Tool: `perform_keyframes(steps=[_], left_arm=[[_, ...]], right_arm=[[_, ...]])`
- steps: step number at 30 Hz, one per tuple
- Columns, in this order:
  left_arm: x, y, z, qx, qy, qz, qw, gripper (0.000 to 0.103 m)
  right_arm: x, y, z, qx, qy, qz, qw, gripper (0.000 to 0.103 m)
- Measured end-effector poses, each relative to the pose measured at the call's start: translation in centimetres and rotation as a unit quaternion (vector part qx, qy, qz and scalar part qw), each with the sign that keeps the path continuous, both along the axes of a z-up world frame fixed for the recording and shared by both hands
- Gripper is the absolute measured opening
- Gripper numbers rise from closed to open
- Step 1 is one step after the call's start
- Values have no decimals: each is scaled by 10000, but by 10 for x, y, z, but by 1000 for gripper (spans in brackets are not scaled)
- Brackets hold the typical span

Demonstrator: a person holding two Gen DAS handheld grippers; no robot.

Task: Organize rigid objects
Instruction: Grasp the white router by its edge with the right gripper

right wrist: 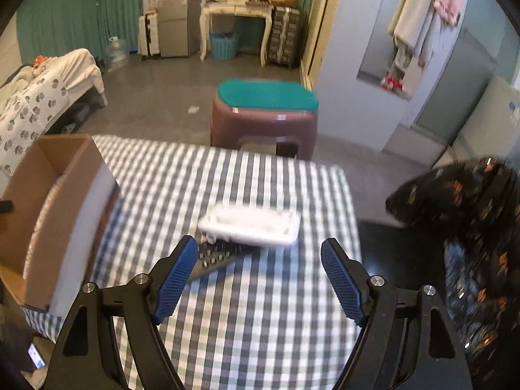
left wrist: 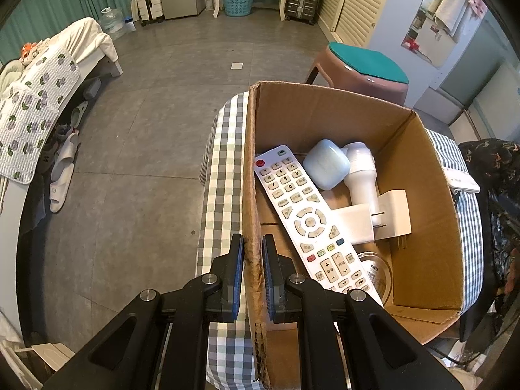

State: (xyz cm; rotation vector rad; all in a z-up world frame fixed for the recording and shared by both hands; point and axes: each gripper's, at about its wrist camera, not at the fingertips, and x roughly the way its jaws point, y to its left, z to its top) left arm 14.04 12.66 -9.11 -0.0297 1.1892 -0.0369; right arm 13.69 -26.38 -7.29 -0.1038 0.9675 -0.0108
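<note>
My left gripper (left wrist: 252, 243) is shut on the near-left wall of the cardboard box (left wrist: 328, 110). Inside the box lie a white remote (left wrist: 312, 224), a pale blue case (left wrist: 326, 169), a white bottle-shaped item (left wrist: 360, 175), a white plug adapter (left wrist: 390, 214) and a clear round lid (left wrist: 378, 273). My right gripper (right wrist: 258, 253) is open above the checked tablecloth (right wrist: 260, 325). Just beyond its fingertips lie a white rectangular object (right wrist: 253, 224) and a black remote (right wrist: 217, 255) partly under it. The box (right wrist: 48, 201) stands at the left in this view.
A brown stool with a teal top (right wrist: 263, 113) stands beyond the table. A dark patterned cloth (right wrist: 471, 227) lies at the right edge. A bed (left wrist: 42, 104) and slippers (left wrist: 61, 175) are on the left, across the grey floor.
</note>
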Motion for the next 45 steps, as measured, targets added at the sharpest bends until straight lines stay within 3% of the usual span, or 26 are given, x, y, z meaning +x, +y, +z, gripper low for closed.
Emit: perform_keyframes(steps=[5, 26, 32, 37, 45], left_arm=[[1, 0, -2, 8, 30, -5, 10000, 11], [5, 2, -8, 42, 143, -27, 9999, 11], [5, 2, -8, 31, 150, -31, 9999, 11], [5, 3, -9, 4, 152, -34, 9999, 11], [7, 4, -9, -15, 149, -36, 9999, 11]], right_arm=[[5, 3, -26, 165, 223, -163, 9995, 78], [70, -26, -61, 1185, 651, -780, 9877, 78], [76, -24, -62, 1127, 719, -754, 9882, 71], [72, -21, -48, 1059, 582, -719, 9901, 42], [58, 8, -20, 926, 156, -279, 9952, 25]])
